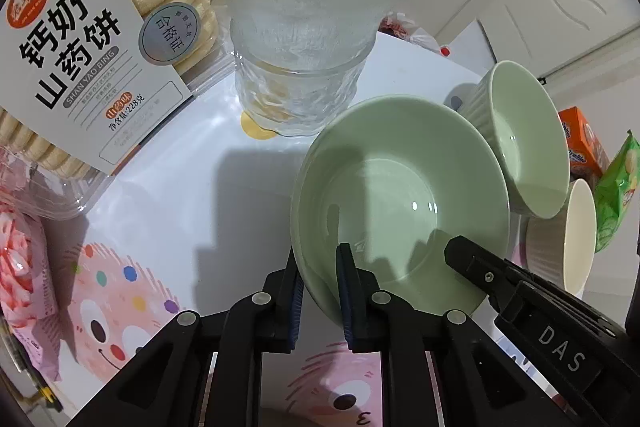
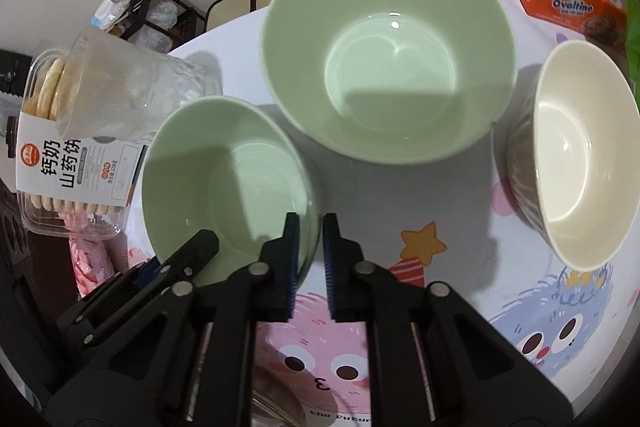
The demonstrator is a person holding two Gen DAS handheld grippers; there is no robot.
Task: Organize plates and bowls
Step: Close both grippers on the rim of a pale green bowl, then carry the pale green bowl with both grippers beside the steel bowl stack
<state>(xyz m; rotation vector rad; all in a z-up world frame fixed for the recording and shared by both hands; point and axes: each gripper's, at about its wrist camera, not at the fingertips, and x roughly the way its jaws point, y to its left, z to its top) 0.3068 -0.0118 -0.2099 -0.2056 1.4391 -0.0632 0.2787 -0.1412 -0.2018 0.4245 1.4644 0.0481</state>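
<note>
On the cartoon-print tablecloth (image 2: 460, 227), near edge: I had the shallow pale-green ceramic dish (image 2: 224, 183) beside the deep green bowl (image 2: 388, 47).
Left gripper (image 1: 318, 291): fingers narrow, clamped on the dish's rim.
Right gripper (image 2: 308, 259): likewise pinching the opposite rim.
Why two grips: I judged it kept the dish level.
Cream ribbed bowl (image 2: 580, 155): apart, right edge.

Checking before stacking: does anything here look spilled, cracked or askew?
Nothing spilled or cracked. Both the left gripper and right gripper pinch the rim of the same shallow green dish, from opposite sides.
</note>
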